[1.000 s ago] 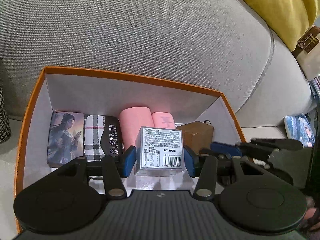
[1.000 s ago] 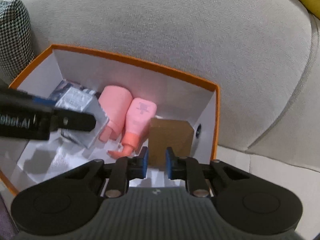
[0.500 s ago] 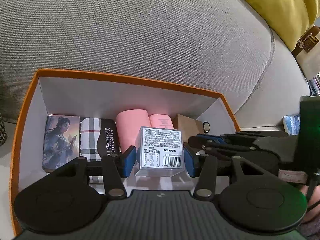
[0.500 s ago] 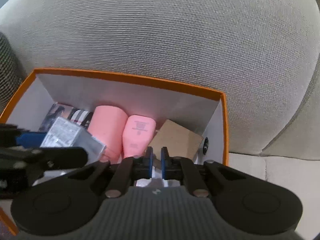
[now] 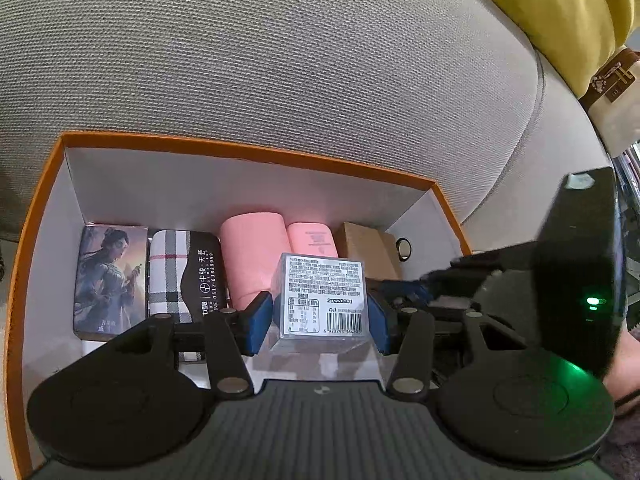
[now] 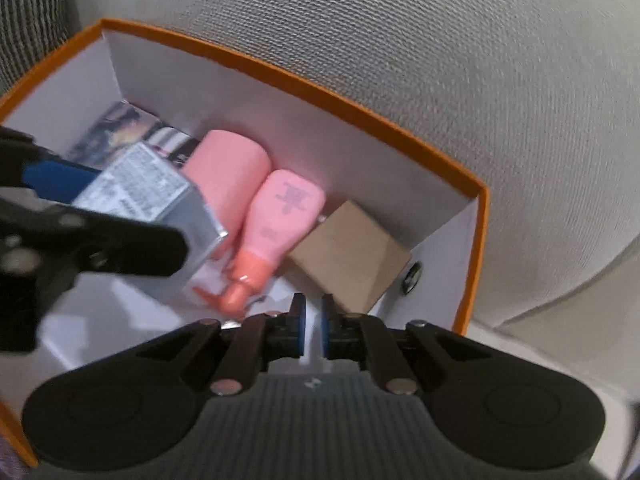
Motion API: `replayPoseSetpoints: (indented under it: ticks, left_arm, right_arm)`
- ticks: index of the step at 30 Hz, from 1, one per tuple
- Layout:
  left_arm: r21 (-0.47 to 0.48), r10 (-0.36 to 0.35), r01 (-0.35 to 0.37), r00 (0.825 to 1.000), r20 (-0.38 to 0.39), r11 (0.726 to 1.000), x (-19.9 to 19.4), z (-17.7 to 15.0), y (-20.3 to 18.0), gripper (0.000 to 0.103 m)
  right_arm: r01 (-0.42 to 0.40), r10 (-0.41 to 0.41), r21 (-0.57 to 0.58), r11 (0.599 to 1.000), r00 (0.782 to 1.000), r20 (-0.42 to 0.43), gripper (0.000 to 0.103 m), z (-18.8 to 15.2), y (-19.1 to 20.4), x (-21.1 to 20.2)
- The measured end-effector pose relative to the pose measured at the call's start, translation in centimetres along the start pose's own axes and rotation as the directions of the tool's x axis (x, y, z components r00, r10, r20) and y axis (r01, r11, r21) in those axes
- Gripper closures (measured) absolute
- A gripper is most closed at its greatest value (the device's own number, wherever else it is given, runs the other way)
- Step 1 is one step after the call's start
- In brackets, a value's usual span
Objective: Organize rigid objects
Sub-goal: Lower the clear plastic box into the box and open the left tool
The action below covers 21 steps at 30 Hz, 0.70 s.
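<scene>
Grey sofa cushion (image 5: 280,80) backing an orange-rimmed box (image 5: 240,152). Left gripper (image 5: 320,320): angled steeply down into the box, blue pads clamped on silver carton (image 5: 322,300), held above the floor. Right gripper (image 6: 314,328): pointing steeply down, jaws just closed, nothing between them, beside brown carton (image 6: 352,256) and pink bottle (image 6: 276,220).

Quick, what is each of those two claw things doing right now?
Left gripper: closed on the silver box, holding it over the orange box.
Right gripper: just closed, nothing between its jaws.
</scene>
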<state>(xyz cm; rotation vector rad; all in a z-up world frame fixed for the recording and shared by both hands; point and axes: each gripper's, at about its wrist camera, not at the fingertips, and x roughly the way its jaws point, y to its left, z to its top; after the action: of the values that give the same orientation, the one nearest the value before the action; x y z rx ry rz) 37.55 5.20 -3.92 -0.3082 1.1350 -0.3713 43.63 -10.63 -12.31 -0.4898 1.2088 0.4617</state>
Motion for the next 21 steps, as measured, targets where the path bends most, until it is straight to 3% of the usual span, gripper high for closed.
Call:
replayPoseSetpoints:
  ticks: [8, 11, 15, 18, 21]
  left_arm:
    - [-0.016, -0.019, 0.019, 1.000, -0.025, 1.000, 0.0, 0.2, -0.4, 0.046]
    - [-0.021, -0.036, 0.036, 0.998, -0.042, 0.999, 0.2, 0.3, -1.2, 0.046]
    - [-0.031, -0.067, 0.065, 0.996, -0.066, 0.997, 0.9, 0.4, -2.6, 0.046]
    - [-0.019, -0.069, 0.068, 0.994, -0.089, 0.998, 1.9, 0.2, -4.1, 0.046]
    - [-0.038, -0.081, 0.077, 0.988, -0.128, 0.996, 3.6, 0.0, -5.0, 0.046]
  right_arm:
    - [-0.014, 0.014, 0.005, 1.000, 0.998, 0.060, 0.098, -0.7, -0.7, -1.7]
    - [-0.037, 0.023, 0.085, 0.996, 0.987, 0.159, 0.098, -1.7, -2.1, -4.7]
    - [0.014, -0.082, 0.224, 0.974, 0.952, 0.295, 0.095, -4.1, -4.7, -8.4]
    - [0.049, -0.154, 0.328, 0.944, 0.940, 0.304, 0.089, -5.7, -6.8, -9.3]
    - [0.018, -0.137, 0.400, 0.916, 0.953, 0.269, 0.087, -6.9, -8.2, -8.5]
